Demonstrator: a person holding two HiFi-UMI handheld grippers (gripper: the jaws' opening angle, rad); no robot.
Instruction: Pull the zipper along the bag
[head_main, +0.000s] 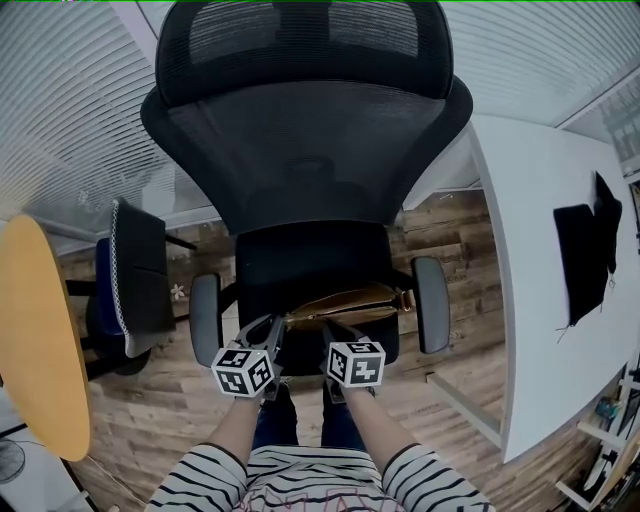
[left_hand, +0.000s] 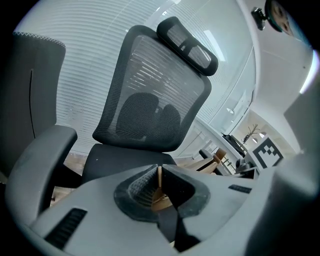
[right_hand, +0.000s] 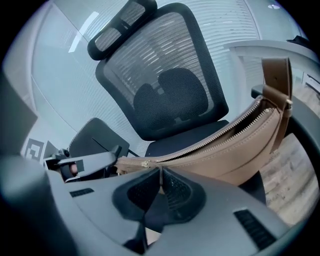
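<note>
A tan bag (head_main: 345, 300) lies on the seat of a black mesh office chair (head_main: 300, 150), which stands on wood floor (head_main: 140, 420) between a white table (head_main: 530, 250) and a yellow table (head_main: 35, 340). The left gripper (head_main: 271, 328) is clamped on the bag's end. The right gripper (head_main: 335, 335) pinches the zipper pull (right_hand: 159, 174).
</note>
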